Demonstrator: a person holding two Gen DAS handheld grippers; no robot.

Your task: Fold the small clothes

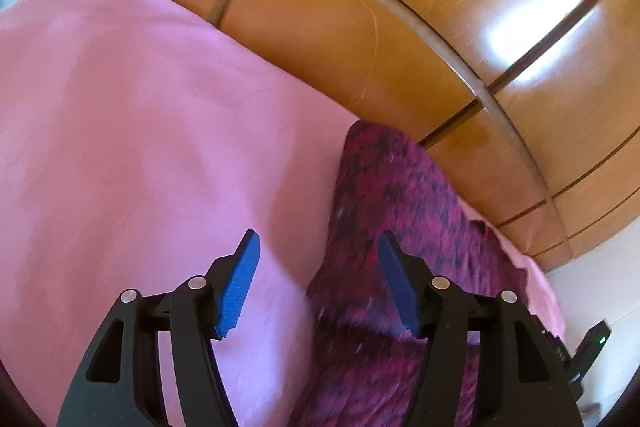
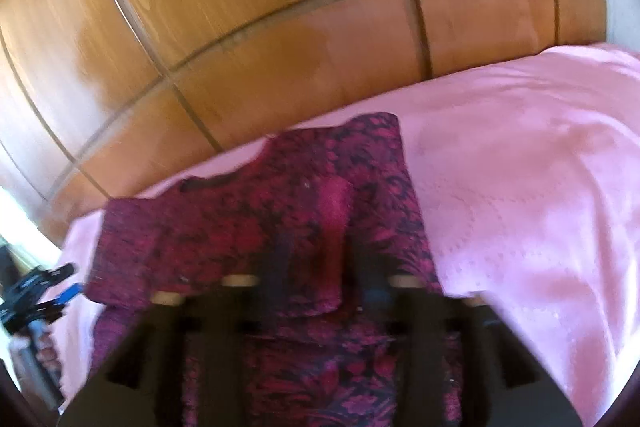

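Wood-panelled wardrobe doors (image 2: 240, 27) are seen behind a bed covered w/ a pink sheet (image 1: 120, 147). On the sheet, near the edge by the doors, a dark red patterned garment (image 2: 304, 227) is laid, one part folded over the rest. Left gripper (image 1: 318, 247) is held wide apart w/ nothing between its blue pads (image 1: 240, 283), over the garment's edge. Right gripper (image 2: 320, 267) is blurred above the garment; its state can't be told.

Garment (image 2: 304, 227) lay on the bedsheet (image 2: 520, 187), near its edge w/ wooden panels (image 2: 240, 7) behind. From left wrist view, left gripper (image 1: 318, 279) hung above sheet, garment just right of its middle. Right gripper (image 2: 320, 275) sat over garment, bare sheet to its right.
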